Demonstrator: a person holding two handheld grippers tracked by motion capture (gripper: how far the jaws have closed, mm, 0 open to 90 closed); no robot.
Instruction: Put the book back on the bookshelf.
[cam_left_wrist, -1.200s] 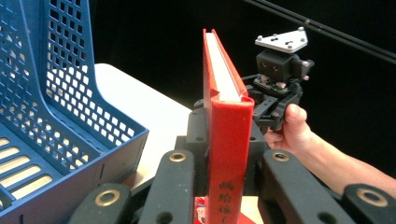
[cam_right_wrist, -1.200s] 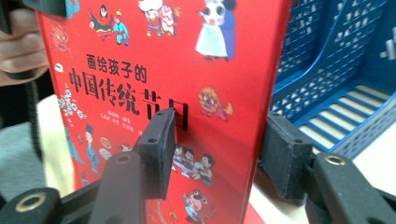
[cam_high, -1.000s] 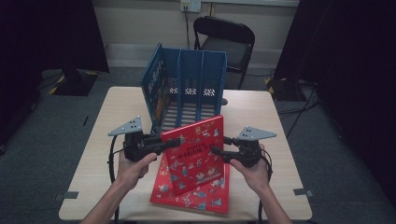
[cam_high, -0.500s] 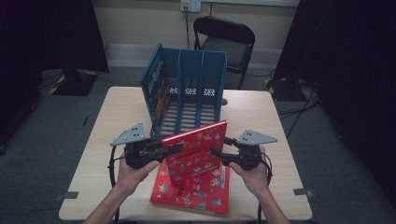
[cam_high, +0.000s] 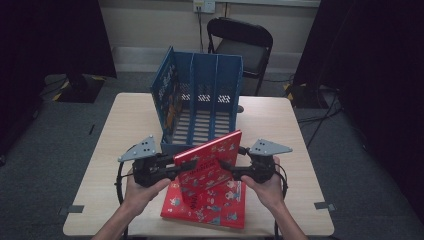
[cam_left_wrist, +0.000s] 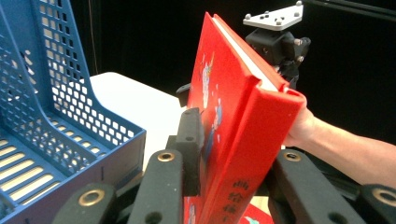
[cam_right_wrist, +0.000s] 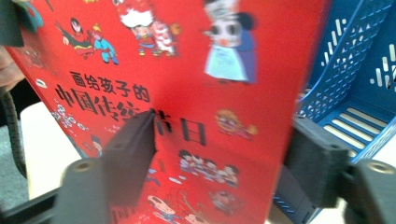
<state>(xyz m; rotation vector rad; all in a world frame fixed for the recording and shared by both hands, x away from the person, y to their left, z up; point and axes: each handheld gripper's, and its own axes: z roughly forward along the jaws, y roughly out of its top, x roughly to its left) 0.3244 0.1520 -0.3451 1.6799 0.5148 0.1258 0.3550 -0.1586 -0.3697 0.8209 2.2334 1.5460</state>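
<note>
My left gripper (cam_high: 176, 169) is clamped on the spine edge of the red book (cam_high: 212, 159), though its jaws have just been easing apart. The right gripper (cam_high: 226, 169) has the opposite edge between its jaws, which have just been opening, and I can't tell if the pads still press. The book stands tilted over a second red book (cam_high: 220, 210), just in front of the blue file rack (cam_high: 200, 107). My worry: with both grips loosening, it could slip and flop down.
</note>
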